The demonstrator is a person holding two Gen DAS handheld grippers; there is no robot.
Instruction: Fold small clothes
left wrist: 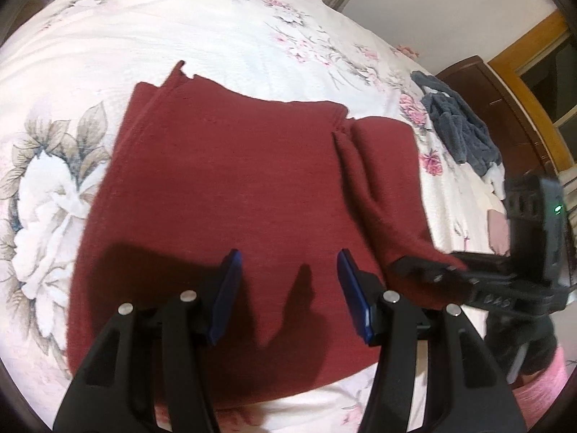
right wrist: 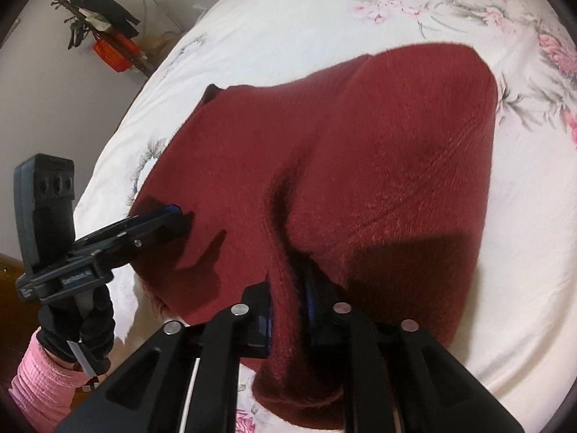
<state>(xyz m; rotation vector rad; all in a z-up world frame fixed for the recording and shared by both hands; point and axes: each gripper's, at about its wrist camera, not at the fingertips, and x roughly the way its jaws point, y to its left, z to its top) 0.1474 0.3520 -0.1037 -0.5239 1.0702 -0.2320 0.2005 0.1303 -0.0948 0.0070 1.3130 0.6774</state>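
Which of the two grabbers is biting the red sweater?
The right gripper: its jaws pinch a fold of the red sweater. The left gripper hangs open, holding nothing.

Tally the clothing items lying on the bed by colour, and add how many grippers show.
Dark red garment: 1, held at a fold by the right gripper
Grey-blue garment: 1 heap near the bed's far edge; whether it is one piece cannot be told
Grippers: 2, the left gripper open above the red cloth
Total: 2 clothing items, 2 grippers
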